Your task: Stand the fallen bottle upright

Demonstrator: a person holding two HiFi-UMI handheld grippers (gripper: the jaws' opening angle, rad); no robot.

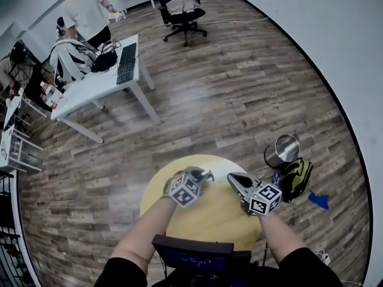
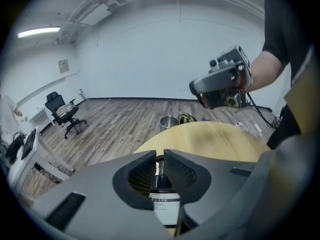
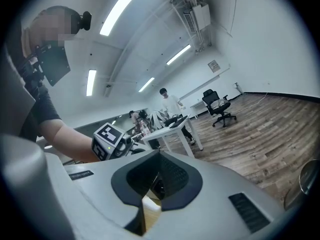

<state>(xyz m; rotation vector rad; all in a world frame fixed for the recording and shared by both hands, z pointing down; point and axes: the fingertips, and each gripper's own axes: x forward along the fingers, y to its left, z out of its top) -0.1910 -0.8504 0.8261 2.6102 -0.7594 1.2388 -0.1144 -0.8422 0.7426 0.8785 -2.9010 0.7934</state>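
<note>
The dark bottle [image 2: 165,206], low centre, is probably glass: stiff, slick, breakable; take the body. The left hand-held gripper [image 2: 160,155] stands slightly apart, neck in the gap, unpressed; right hand-held gripper [image 3: 160,154] together

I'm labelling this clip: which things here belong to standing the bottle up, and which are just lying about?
In the job: bottle, left gripper, right gripper, round table.
Lying about: metal bin, green bag, office chair, white desk, keyboard.
</note>
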